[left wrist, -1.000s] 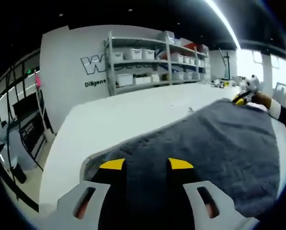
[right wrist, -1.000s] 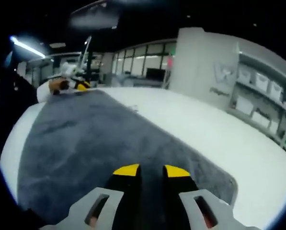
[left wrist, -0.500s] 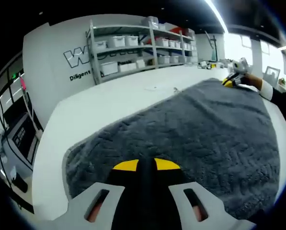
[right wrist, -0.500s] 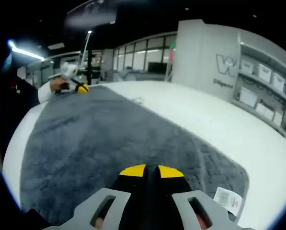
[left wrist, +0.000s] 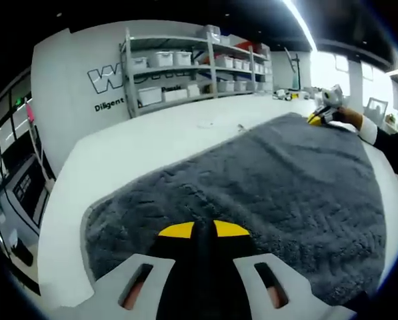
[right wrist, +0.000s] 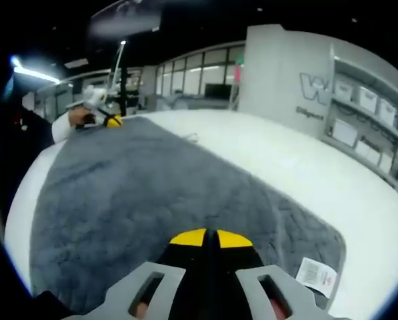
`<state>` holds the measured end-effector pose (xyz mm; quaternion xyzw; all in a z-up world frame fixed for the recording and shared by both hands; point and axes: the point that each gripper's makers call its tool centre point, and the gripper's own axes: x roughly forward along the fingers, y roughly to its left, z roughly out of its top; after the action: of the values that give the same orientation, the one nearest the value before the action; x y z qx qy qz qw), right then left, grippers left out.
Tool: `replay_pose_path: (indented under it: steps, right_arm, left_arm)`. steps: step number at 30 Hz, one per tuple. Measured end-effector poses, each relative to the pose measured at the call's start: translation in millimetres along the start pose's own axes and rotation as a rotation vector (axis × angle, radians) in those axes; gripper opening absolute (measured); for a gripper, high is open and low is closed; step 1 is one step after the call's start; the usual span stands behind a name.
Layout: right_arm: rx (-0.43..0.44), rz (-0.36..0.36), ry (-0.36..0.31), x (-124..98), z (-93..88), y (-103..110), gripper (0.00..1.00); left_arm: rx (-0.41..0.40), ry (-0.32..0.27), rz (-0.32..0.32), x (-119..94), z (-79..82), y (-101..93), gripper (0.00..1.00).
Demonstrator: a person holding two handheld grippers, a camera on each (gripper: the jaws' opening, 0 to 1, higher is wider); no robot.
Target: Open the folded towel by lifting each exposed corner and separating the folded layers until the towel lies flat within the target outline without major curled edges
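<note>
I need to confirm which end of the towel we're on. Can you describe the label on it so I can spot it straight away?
Start from the white table and the big grey towel spread across it. In the right gripper view, follow the towel to its rounded corner just right of the right tongs. The care label lies there: a small white tag with dark print, the only white patch on the grey pile.

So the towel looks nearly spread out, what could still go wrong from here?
Both grippers, left and right, seem pinched on opposite ends of the grey towel. Uneven pulling could drag it askew on the white table. The corner by the label might curl when released.
</note>
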<state>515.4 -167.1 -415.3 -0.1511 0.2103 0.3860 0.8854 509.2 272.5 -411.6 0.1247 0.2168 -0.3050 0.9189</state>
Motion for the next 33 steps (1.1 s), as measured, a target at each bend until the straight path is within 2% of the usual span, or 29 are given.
replay_pose_path:
  steps: [7,11,17,33]
  right_arm:
    - [0.004,0.0,-0.001,-0.9,-1.4,2.5,0.0]
    - [-0.038,-0.02,-0.001,-2.6,-2.7,-0.6,0.0]
    - [-0.03,-0.022,-0.008,-4.2,-3.7,-2.4,0.0]
    - [-0.033,0.002,-0.009,-3.5,-3.1,-3.7,0.0]
  left_arm:
    - [0.001,-0.002,-0.007,0.1,0.4,-4.1,0.09]
    - [0.002,-0.002,-0.007,-0.2,0.3,-5.2,0.09]
    - [0.015,-0.004,-0.006,1.3,1.6,-10.4,0.09]
    - [0.004,0.0,0.017,0.2,0.3,-5.8,0.12]
